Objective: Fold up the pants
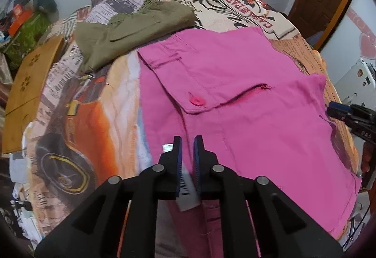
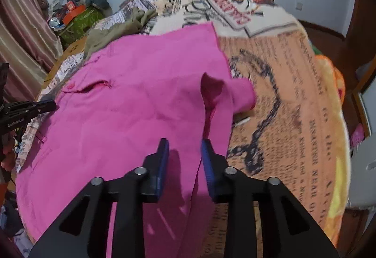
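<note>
- Nearest the left wrist camera, the left gripper (image 1: 188, 140) hovers over the near edge of the bright pink cotton pants (image 1: 246, 98), its blue-padded fingers (image 1: 178, 154) nearly together; a white sewn-in label (image 1: 188, 190) lies in the narrow gap, but whether they pinch it or any cloth cannot be told.
- Over the same near edge, further right, the right gripper (image 2: 185, 145) has its fingers spread, pink cloth between them, not pressed.
- Spread on a bed under a newspaper-and-car print blanket (image 1: 98, 103), the pants lie flat but for a raised, bunched fold (image 2: 225, 91) at their right edge.
- Risk: fingers closing on one layer, or on the label alone, would likely drag the fold crooked; the bunched part could be trapped as a crease.
- Beyond the pants' far left corner an olive green garment (image 1: 131, 30) touches them and could be swept along.
- Right of the pants the blanket lies open toward the bed's edge; left, a tan cardboard sheet (image 1: 28, 84) narrows the room.
</note>
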`<state>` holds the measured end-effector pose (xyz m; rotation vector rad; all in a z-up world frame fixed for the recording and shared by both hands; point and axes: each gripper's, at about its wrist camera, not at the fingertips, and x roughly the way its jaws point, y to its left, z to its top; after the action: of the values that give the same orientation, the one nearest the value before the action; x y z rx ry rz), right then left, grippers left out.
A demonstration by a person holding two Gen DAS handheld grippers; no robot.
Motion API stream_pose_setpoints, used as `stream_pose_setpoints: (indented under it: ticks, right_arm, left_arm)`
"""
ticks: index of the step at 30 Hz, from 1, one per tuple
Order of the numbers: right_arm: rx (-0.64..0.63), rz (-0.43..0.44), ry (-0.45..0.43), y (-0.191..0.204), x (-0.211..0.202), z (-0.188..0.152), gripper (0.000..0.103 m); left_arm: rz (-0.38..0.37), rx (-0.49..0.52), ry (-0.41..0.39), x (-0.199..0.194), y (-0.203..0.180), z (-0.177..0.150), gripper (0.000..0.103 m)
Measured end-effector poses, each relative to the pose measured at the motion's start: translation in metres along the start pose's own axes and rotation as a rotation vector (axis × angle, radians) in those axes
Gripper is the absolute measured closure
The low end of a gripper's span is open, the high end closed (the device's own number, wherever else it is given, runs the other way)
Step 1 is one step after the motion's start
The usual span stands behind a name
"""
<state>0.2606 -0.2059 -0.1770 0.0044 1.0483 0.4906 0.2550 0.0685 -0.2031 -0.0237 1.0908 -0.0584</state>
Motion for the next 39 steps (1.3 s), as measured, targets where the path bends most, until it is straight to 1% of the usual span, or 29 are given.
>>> stream_pose_setpoints:
  ticks: [3,6,8,10,15,16,17,19,20,22,25,27,30,31,32,33,36,37,38,39]
  right_arm:
    - [-0.01,-0.001,-0.031,-0.002,-0.01,0.009,0.077]
    - [-0.004,-0.021,-0.067,-0.007,-0.015,0.021,0.076]
    - [0.011,-0.032,-0.086,-0.012,-0.015,0.03,0.075]
    - [0.032,-0.042,-0.095,-0.019,-0.012,0.039,0.075]
    - [0.05,-0.055,-0.085,-0.033,0.006,0.062,0.075]
    - [0.053,-0.063,-0.074,-0.036,0.013,0.066,0.073]
    - [0.056,-0.068,-0.066,-0.038,0.017,0.067,0.066]
    - [0.078,-0.079,-0.041,-0.046,0.03,0.068,0.055]
    - [0.092,-0.081,-0.033,-0.05,0.036,0.067,0.055]
    - [0.119,-0.062,-0.007,-0.058,0.046,0.064,0.055]
    - [0.166,-0.007,0.032,-0.068,0.059,0.059,0.055]
    - [0.162,0.004,0.033,-0.068,0.062,0.058,0.055]
    - [0.126,0.017,0.017,-0.063,0.062,0.059,0.054]
    - [0.121,0.025,0.012,-0.062,0.063,0.059,0.053]
    - [0.113,0.028,0.006,-0.059,0.063,0.058,0.053]
    - [0.099,0.023,0.001,-0.057,0.064,0.058,0.055]
    - [0.048,-0.007,-0.028,-0.047,0.064,0.057,0.064]
    - [0.04,-0.018,-0.032,-0.046,0.065,0.057,0.068]
    - [0.027,-0.032,-0.039,-0.044,0.065,0.057,0.08]
    - [0.015,-0.037,-0.044,-0.042,0.064,0.057,0.085]
  left_arm:
    - [0.019,-0.019,-0.03,-0.007,0.007,0.007,0.087]
    - [0.028,-0.032,-0.066,-0.013,0.013,0.017,0.08]
    - [0.04,-0.034,-0.084,-0.014,0.016,0.023,0.072]
    - [0.038,-0.043,-0.098,-0.013,0.019,0.031,0.067]
    - [0.022,-0.063,-0.091,0.002,0.025,0.046,0.063]
    - [0.018,-0.065,-0.086,0.005,0.025,0.047,0.061]
    - [0.009,-0.064,-0.079,0.011,0.025,0.048,0.057]
    - [0.005,-0.059,-0.074,0.017,0.023,0.048,0.051]
    - [0.002,-0.059,-0.07,0.021,0.023,0.048,0.049]
    - [-0.012,-0.053,-0.045,0.032,0.021,0.047,0.049]
    - [-0.039,-0.048,0.006,0.045,0.019,0.046,0.049]
    - [-0.062,-0.053,0.022,0.052,0.018,0.047,0.049]
    - [-0.062,-0.053,0.023,0.058,0.015,0.049,0.05]
    - [-0.074,-0.06,0.024,0.06,0.014,0.05,0.056]
    - [-0.085,-0.063,0.027,0.062,0.012,0.051,0.066]
    - [-0.096,-0.063,0.027,0.063,0.01,0.051,0.071]
    - [-0.052,-0.029,0.002,0.063,0.0,0.05,0.076]
    - [-0.034,-0.011,-0.009,0.062,-0.004,0.05,0.08]
    - [-0.02,0.004,-0.014,0.061,-0.005,0.049,0.085]
    - [-0.01,0.014,-0.019,0.06,-0.007,0.05,0.088]
